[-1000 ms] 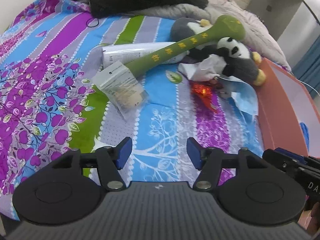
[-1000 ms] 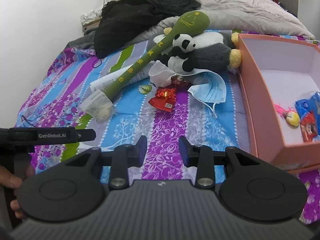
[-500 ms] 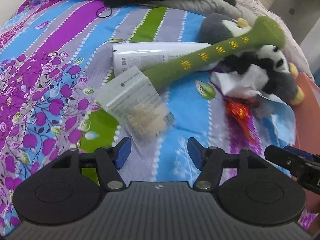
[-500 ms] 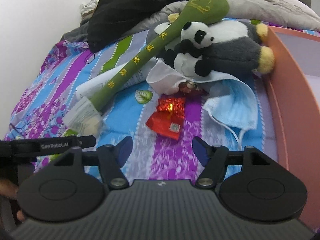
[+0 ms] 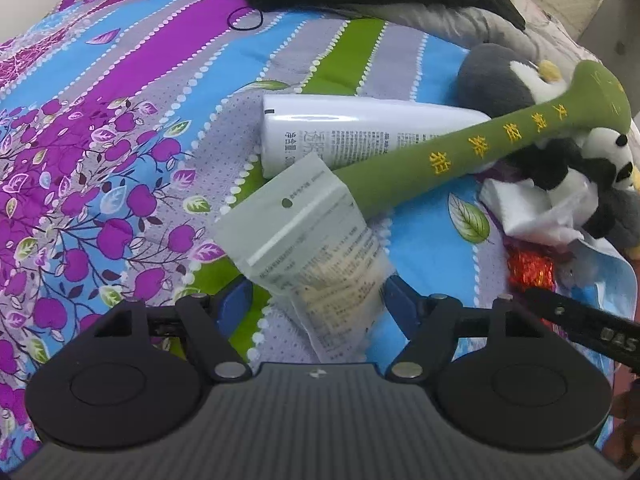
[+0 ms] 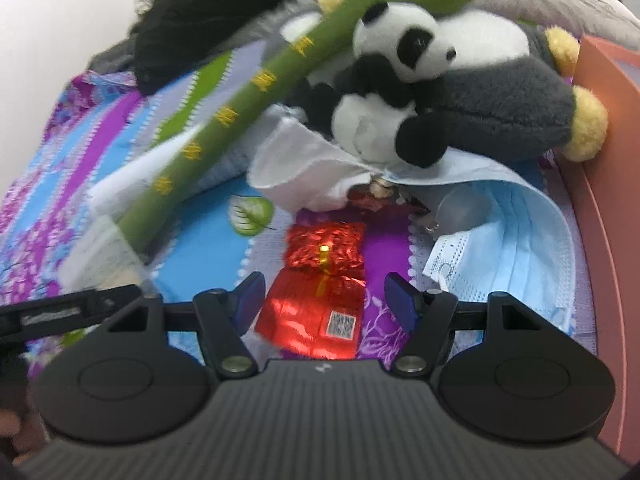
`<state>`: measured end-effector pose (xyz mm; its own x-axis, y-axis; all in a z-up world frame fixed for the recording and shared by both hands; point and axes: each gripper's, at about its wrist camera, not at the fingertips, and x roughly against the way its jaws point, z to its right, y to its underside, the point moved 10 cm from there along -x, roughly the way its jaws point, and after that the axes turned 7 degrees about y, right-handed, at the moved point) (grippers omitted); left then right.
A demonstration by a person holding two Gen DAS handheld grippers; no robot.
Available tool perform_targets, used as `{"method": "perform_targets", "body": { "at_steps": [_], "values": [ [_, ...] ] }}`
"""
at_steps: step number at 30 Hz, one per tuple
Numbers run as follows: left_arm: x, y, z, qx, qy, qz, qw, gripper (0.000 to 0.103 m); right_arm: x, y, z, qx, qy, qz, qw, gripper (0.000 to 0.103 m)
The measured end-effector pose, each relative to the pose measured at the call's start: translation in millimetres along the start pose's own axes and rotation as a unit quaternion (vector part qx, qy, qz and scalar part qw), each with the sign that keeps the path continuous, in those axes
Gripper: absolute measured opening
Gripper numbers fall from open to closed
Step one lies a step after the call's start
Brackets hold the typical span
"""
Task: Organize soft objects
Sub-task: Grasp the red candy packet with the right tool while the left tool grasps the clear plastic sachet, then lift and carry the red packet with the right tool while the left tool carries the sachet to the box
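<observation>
L claw [image 5: 316, 300]: jaws opening, unclenched; clear pouch [image 5: 316, 248] lies between them on bedspread [image 5: 120, 120], nothing gripped.
R claw [image 6: 324, 300]: released, wide, straddling red foil packet [image 6: 320, 288]; not gripped.
Risk: pouch corner sits under green plush bat [image 5: 460, 156], so a lift could drag it; foil may slip.
Writing: yellow Chinese chars on bat; tube [image 5: 360, 132] print illegible; QR code on packet.

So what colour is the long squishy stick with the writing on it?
Green, with yellow writing, on the long plush stick; clearest in the left wrist view.
</observation>
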<state>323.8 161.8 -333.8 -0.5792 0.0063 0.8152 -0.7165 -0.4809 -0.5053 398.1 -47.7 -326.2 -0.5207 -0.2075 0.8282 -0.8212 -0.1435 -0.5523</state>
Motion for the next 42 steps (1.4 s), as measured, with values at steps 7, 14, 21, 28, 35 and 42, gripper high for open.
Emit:
{"method": "perform_targets", "body": {
  "at_steps": [7,14,21,28,35,42],
  "values": [
    [-2,-3,4,0.002,0.007,0.014,0.9999,0.068,-16,-4,-3,0.016,0.016,0.008,1.000,0.064],
    [9,-3,6,0.006,0.021,0.028,0.9994,0.040,-8,-2,-2,0.028,0.009,0.011,0.999,0.056],
    [28,1,17,0.000,0.041,0.031,0.9987,0.022,15,8,0,0.032,0.006,0.015,0.999,0.056],
    [62,20,32,-0.007,0.060,0.036,0.9975,0.020,55,31,4,0.035,0.006,0.023,0.999,0.056],
    [99,51,51,-0.032,0.083,0.029,0.9956,0.020,103,57,8,0.025,0.007,0.040,0.999,0.056],
    [131,86,72,-0.055,0.108,0.021,0.9924,0.020,143,86,15,0.014,0.008,0.050,0.999,0.056]
  ]
}}
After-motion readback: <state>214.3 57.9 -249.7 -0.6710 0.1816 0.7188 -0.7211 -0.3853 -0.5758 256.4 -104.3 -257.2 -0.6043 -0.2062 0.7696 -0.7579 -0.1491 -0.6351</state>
